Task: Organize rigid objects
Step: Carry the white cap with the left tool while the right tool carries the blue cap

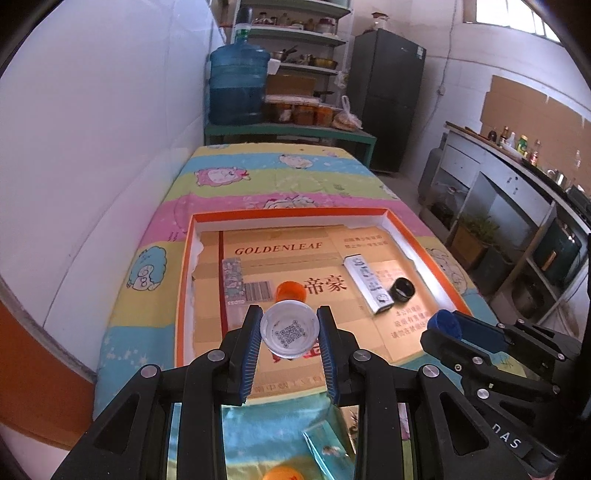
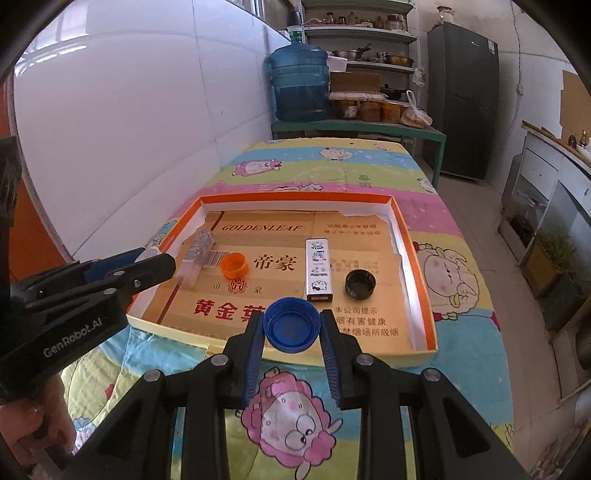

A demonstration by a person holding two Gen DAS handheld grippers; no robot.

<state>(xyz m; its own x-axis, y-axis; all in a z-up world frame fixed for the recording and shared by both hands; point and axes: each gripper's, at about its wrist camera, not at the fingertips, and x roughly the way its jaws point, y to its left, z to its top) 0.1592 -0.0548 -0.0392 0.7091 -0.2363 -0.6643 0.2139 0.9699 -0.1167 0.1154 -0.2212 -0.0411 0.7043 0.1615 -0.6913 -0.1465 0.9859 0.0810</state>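
The left gripper (image 1: 289, 334) is closed narrowly on a clear cap (image 1: 289, 329), hollow side up, above the near edge of the orange-rimmed tray (image 2: 413, 240). The right gripper (image 2: 291, 329) pinches a blue cap (image 2: 291, 325), hollow up, over the same edge. Inside the tray lie an orange cap (image 2: 233, 264), a white box (image 2: 317, 269) with its long axis running near to far, and a black cap (image 2: 360, 283).

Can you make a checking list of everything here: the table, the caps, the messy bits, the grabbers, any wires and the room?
Surface: cartoon cloth under orange-rimmed tray.
Job's things: orange cap, black cap, white lighter, clear tube in tray.
Clutter: teal packet near the tray.
Grippers: left gripper shut on white cap; right gripper shut on blue cap.
Cables: nothing seen.
Surroundings: water jug, fridge, shelves.
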